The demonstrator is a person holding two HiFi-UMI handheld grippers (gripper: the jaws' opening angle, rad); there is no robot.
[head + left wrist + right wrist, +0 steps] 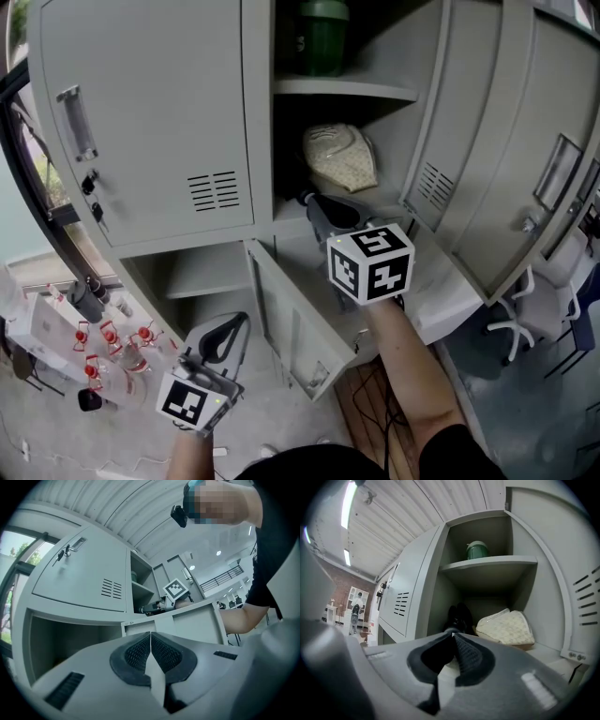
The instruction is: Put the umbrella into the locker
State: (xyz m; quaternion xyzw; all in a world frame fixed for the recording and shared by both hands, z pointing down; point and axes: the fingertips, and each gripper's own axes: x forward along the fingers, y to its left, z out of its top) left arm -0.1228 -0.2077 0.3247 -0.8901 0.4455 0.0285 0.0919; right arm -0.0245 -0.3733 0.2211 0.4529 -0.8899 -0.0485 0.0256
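Note:
The black folded umbrella (pixel 457 616) sits at the back left of the open locker's lower compartment (pixel 487 599), with its near end at my right gripper's tips. My right gripper (pixel 452 633) reaches into that compartment and is shut on the umbrella; black material covers its left pad. In the head view the right gripper (pixel 310 201) points up into the locker below the shelf (pixel 347 90). My left gripper (pixel 236 323) hangs low in front of the lower locker and is shut, with nothing between its jaws (pixel 150 634).
A green bottle (pixel 323 37) stands on the upper shelf. A beige quilted pouch (pixel 342 159) lies beside the umbrella. The open door (pixel 506 169) swings out at right and a lower door (pixel 291 328) stands ajar. Red-capped bottles (pixel 103 342) sit on the floor at left.

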